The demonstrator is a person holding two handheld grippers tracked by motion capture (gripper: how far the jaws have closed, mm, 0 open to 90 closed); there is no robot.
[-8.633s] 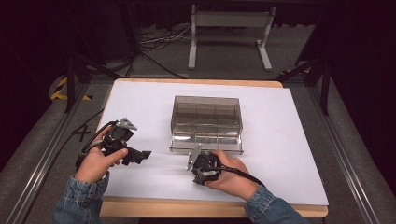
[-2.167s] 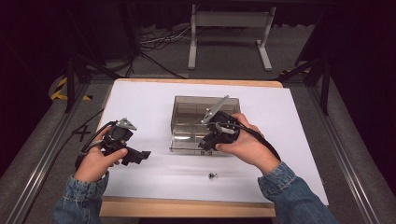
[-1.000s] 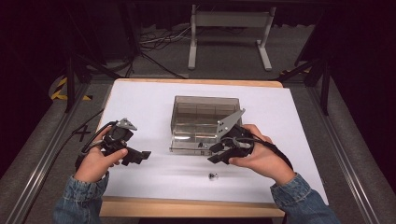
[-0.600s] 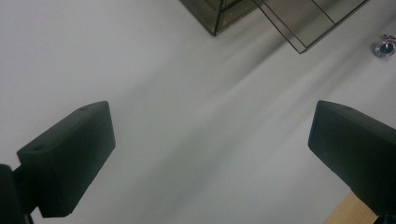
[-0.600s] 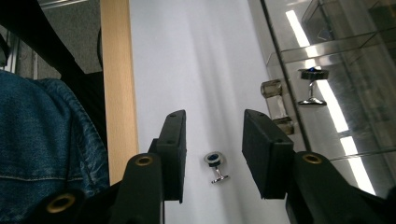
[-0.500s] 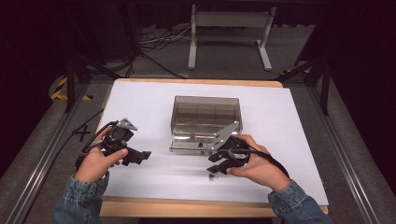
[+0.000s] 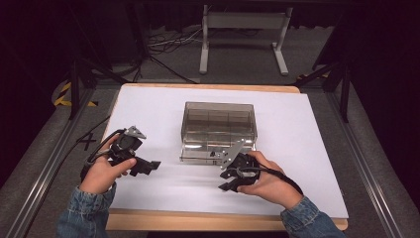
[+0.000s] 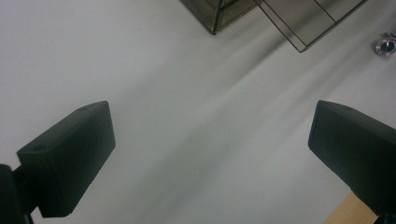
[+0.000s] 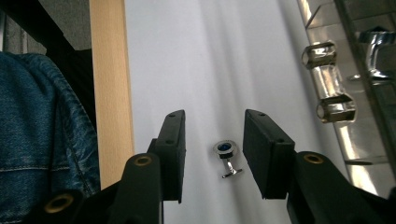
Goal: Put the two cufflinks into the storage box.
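The right gripper is low over the white table, its two black jaws partly open on either side of a small cufflink. The cufflink lies on the table surface between the jaws, touching neither as far as can be seen; it has a round silver rim with a dark blue face and a short silver bar at its back. From the high view this gripper sits in the person's right hand, just in front of the near edge of a clear smoky box with compartments, which stands at the middle of the table. Metal clasps on the box's front show beside the right jaw.

The left gripper is held in the left hand near the table's left side, well apart from the box. Its jaws are spread wide and hold nothing, with bare white surface between them. A corner of the box and the cufflink lie farther off.
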